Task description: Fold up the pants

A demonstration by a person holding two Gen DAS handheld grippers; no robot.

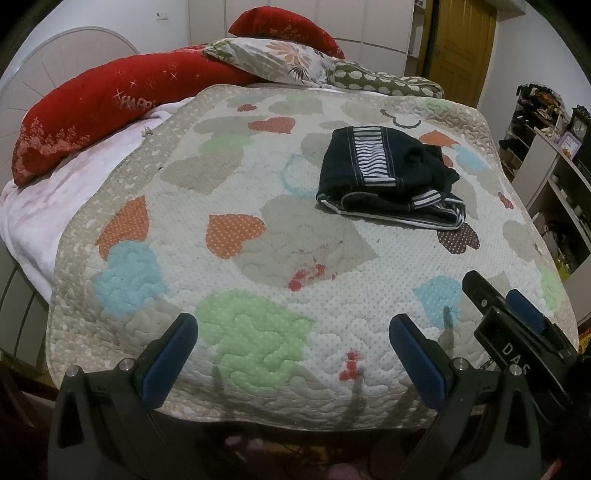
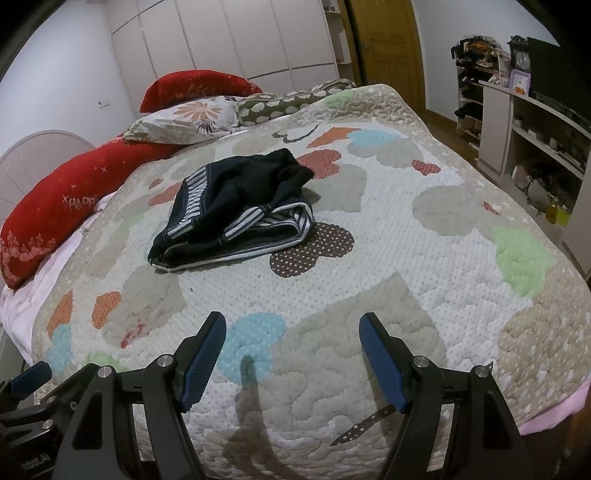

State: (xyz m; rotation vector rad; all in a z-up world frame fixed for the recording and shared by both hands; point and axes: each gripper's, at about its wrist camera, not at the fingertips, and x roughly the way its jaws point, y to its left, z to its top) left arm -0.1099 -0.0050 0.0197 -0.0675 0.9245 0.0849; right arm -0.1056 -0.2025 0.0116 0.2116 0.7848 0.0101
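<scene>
Grippers: the left gripper [image 1: 293,350] and right gripper [image 2: 293,354] both stand with jaws apart and empty, above the near edge of the bed quilt [image 2: 424,258]. The pants [image 2: 236,210] lie crumpled in a heap mid-bed, well apart from both. Risk: pinching the bunched heap may catch several layers, or quilt, preventing spreading. Legible writing: "HAPP" on the red pillow [image 1: 92,110]; "DAS" on the right gripper body.

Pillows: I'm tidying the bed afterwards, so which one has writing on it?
The long red pillow nearest the headboard; it reads "HAPP". The floral one and the other red one show none.
</scene>
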